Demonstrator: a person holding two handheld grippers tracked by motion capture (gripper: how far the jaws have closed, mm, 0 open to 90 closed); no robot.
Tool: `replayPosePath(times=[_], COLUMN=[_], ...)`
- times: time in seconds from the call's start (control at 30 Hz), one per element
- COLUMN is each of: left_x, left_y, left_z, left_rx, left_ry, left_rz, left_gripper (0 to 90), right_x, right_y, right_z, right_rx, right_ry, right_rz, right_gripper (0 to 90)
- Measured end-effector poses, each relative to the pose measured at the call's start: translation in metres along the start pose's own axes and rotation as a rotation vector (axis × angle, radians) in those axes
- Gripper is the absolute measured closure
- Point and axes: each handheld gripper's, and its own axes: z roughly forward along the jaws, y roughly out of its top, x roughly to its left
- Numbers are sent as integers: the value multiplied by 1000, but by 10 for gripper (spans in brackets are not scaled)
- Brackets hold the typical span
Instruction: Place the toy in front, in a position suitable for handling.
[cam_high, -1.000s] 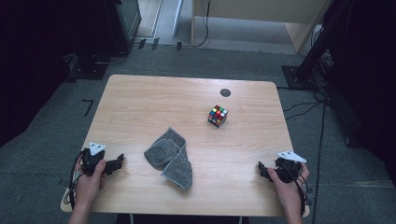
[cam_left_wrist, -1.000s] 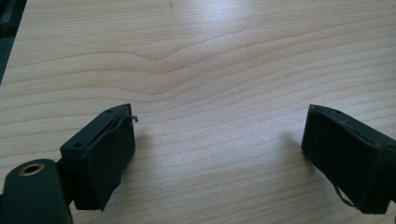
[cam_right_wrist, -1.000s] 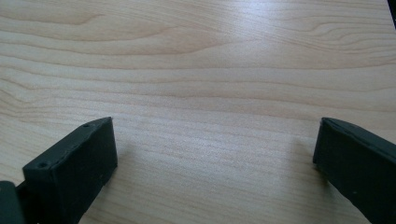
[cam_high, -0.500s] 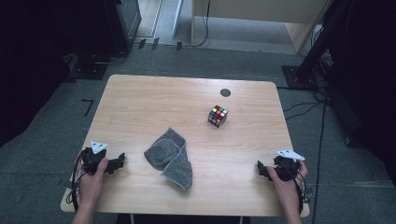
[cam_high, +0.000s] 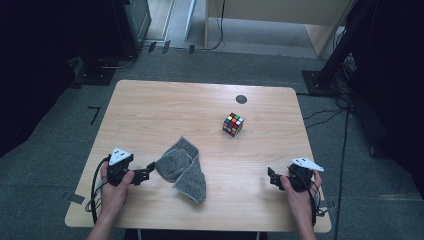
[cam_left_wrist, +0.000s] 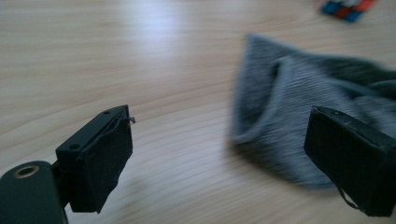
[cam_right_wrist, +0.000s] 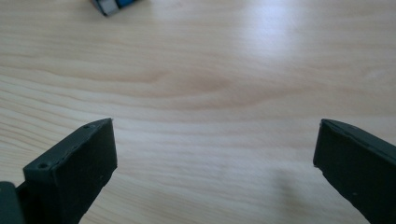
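We reach our left gripper (cam_high: 148, 170) toward a crumpled grey knitted cloth (cam_high: 182, 167).
Both grippers spread wide; we should pinch the cloth's near folded edge squarely, low against the wooden table (cam_high: 165, 110).

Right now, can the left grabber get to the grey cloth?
Probably yes. The left gripper is open and nearly at the grey cloth, with only bare table between them and nothing blocking.

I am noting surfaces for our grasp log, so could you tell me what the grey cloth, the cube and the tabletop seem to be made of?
Grey cloth: soft knitted or terry-like fabric, matt; fine ribbing and limp folds show in the left gripper view.
Cube: probably hard plastic, with glossy coloured squares in a dark grid.
Tabletop: light wood or wood-look laminate, smooth with a slight sheen; grain lines and soft reflections are visible.
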Motion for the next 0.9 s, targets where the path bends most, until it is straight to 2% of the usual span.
replayPosePath(times=[0.03,0.13,0.17,0.27,0.33,0.4,0.43,0.47,0.53,0.57,0.6,0.63,0.7,0.83,0.9], left_x=[0,-19,-25,-40,-48,-56,-60,-64,-70,-71,-73,-74,-74,-66,-61], left_y=[0,8,9,10,8,5,3,1,-3,-5,-7,-10,-13,-16,-16], left_z=[0,3,5,12,17,23,26,29,35,38,41,48,51,53,53], left_rx=[0,-18,-17,-5,11,38,50,59,75,87,96,128,144,142,141], left_ry=[0,-72,-83,-114,-130,-147,-154,-163,-176,-183,-187,-169,-153,-139,-143], left_rz=[0,33,47,81,105,136,152,163,187,200,214,249,263,269,266], left_gripper=[82,83,83,83,83,83,83,83,83,92,92,154,162,397,462], right_x=[0,13,20,28,40,44,53,53,61,69,69,78,81,97,103], right_y=[0,8,13,17,23,25,29,29,34,38,38,41,42,49,53], right_z=[0,-1,0,3,9,11,15,15,19,24,24,30,33,51,58], right_rx=[0,-19,-24,-22,-23,-21,-22,-22,-25,-31,-31,-27,-23,-10,-9], right_ry=[0,9,21,32,45,52,56,56,64,85,85,103,101,114,122], right_rz=[0,-21,-22,-28,-45,-43,-47,-47,-54,-61,-61,-67,-72,-61,-52], right_gripper=[0,0,0,0,0,0,0,0,0,0,0,0,0,0,0])
